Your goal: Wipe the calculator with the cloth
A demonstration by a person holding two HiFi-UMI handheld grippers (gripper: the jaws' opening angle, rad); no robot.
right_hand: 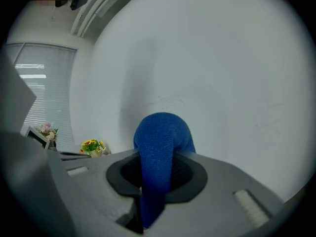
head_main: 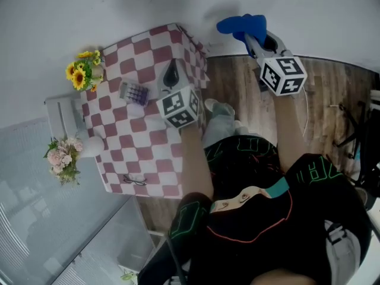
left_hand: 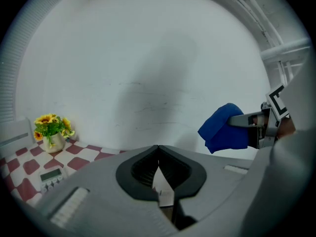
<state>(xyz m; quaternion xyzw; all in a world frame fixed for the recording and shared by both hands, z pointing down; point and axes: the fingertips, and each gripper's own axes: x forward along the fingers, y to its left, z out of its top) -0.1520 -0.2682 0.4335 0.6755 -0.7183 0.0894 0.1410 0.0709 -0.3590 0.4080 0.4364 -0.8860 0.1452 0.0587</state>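
A small grey calculator [head_main: 134, 92] lies on the red-and-white checked table [head_main: 148, 153], near its far side; the left gripper view shows the calculator [left_hand: 52, 174] low at the left. My left gripper [head_main: 171, 70] hovers over the table's far right corner, just right of the calculator, jaws shut with nothing between them [left_hand: 158, 148]. My right gripper [head_main: 252, 39] is held off the table to the right, above the wooden floor, shut on a blue cloth [head_main: 240, 25]. The cloth [right_hand: 160, 147] bulges out over the jaws, and the left gripper view catches the cloth [left_hand: 224, 127] at its right.
A pot of sunflowers [head_main: 84, 71] stands at the table's far left corner. Pink flowers [head_main: 62, 156], a white stand [head_main: 62, 114] and a small dark item [head_main: 135, 180] lie along the left and near sides. A white wall [head_main: 119, 10] runs behind; wooden floor [head_main: 332, 100] spreads right.
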